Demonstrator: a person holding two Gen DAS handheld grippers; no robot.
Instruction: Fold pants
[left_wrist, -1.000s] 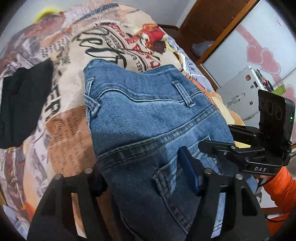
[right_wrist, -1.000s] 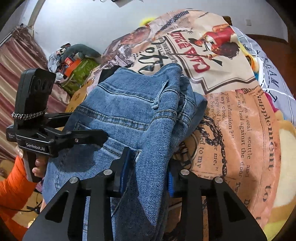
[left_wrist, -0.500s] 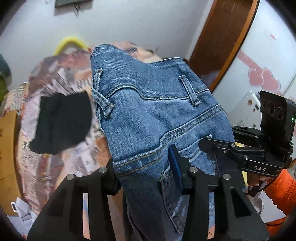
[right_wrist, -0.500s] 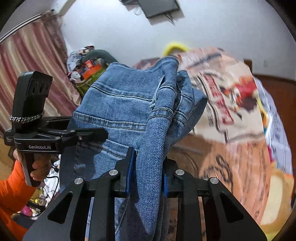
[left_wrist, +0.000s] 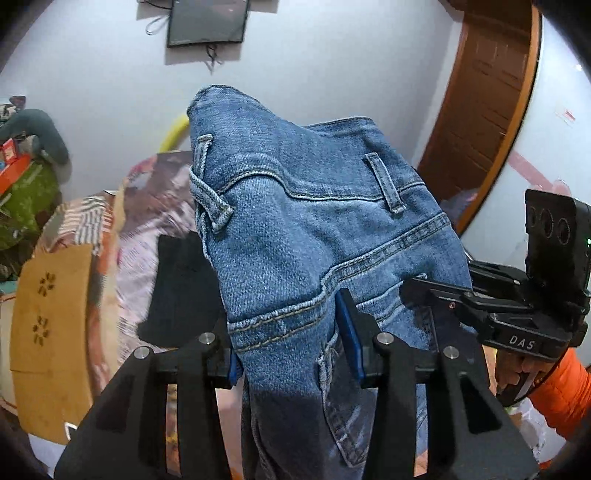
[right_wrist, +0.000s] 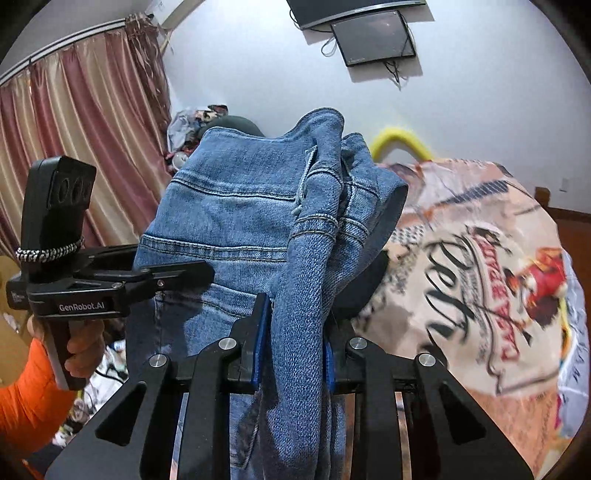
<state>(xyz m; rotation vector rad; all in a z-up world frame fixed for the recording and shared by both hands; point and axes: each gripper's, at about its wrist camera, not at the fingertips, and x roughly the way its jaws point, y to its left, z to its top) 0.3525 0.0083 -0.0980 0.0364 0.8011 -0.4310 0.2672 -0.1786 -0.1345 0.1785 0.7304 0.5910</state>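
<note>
Jeans (left_wrist: 314, 236) held aloft at centre frame, above the printed bedspread (right_wrist: 480, 258) — left gripper (left_wrist: 291, 347) and right gripper (right_wrist: 291, 347) each clamped on denim; keep both level, waistband taut.

The jeans (left_wrist: 317, 236) are coarse blue denim, matt, with raised tan stitching. The left gripper (left_wrist: 291, 354) is matt black plastic with bright metal screw heads and smooth blue pads (left_wrist: 349, 332). At nine o'clock a footboard (left_wrist: 51, 317) looks like pale varnished wood. The door (left_wrist: 484, 92) at one o'clock is glossy brown wood. The bedcover (right_wrist: 480, 280) is soft printed cloth; the curtain (right_wrist: 85, 140) has a satin sheen.
</note>
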